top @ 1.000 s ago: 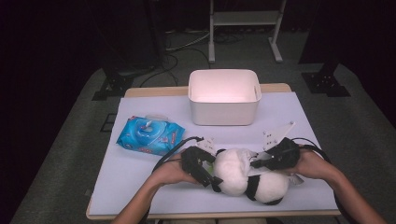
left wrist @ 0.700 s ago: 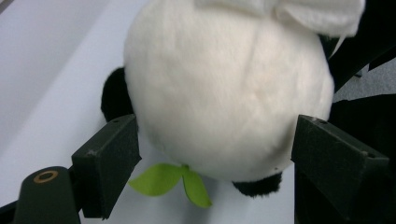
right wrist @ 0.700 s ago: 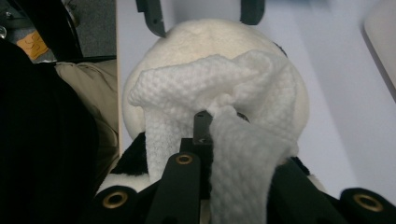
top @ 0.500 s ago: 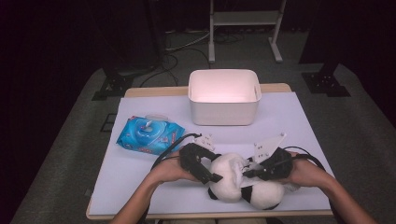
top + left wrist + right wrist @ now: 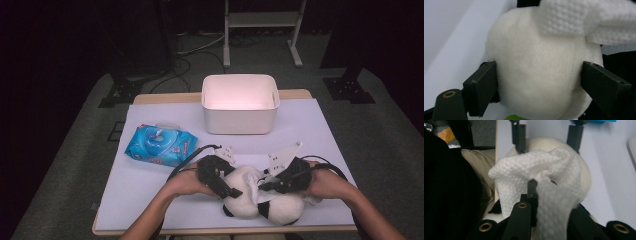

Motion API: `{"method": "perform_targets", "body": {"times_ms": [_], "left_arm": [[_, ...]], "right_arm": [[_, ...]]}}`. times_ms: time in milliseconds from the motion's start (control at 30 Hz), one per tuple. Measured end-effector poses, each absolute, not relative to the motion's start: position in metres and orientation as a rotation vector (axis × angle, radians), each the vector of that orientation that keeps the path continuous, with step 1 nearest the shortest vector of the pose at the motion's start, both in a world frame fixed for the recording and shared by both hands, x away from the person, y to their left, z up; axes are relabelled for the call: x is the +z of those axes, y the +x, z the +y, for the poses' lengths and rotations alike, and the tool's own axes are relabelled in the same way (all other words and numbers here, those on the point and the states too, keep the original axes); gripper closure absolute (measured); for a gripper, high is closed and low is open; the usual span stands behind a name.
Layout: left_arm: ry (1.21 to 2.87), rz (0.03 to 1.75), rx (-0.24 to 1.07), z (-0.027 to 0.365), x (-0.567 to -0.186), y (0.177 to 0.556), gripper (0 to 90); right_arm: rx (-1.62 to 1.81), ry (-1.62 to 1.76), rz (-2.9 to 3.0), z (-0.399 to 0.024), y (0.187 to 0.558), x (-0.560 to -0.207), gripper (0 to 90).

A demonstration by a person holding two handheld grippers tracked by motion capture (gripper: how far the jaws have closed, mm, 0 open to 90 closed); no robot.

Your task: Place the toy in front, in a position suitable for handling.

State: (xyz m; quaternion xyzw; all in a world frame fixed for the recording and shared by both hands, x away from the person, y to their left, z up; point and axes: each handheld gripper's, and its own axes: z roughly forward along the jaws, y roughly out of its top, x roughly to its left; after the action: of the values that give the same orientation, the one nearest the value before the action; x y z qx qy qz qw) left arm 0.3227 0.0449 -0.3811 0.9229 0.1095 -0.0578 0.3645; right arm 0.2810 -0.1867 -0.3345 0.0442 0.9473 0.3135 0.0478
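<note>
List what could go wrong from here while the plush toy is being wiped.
1. The left gripper clamps only the plush toy's soft round head; hard wiping could squeeze it out of the jaws.
2. The right gripper pinches just a fold of the white wipe, so the wipe may slip free or bunch up.
3. The toy lies near the table's front edge and could be pushed off.

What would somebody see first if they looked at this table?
Probably the black and white plush toy at the table's near edge, its round white part squeezed between the jaws of the left tool. The right tool pinches a white wipe draped over the toy. Farther back stand a white tub and, to the left, a blue wipes pack.
</note>
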Motion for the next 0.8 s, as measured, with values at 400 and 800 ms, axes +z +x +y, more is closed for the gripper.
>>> {"method": "perform_targets", "body": {"times_ms": [400,800], "left_arm": [[2.362,0.280,-0.152,0.047,-0.382,0.322,15.1],[2.377,0.338,-0.255,0.040,-0.387,0.328,2.7]], "right_arm": [[0.950,0.298,2.856,-0.208,0.312,-0.330,81.8],[0.949,0.229,2.844,-0.207,0.289,-0.333,82.2]]}}
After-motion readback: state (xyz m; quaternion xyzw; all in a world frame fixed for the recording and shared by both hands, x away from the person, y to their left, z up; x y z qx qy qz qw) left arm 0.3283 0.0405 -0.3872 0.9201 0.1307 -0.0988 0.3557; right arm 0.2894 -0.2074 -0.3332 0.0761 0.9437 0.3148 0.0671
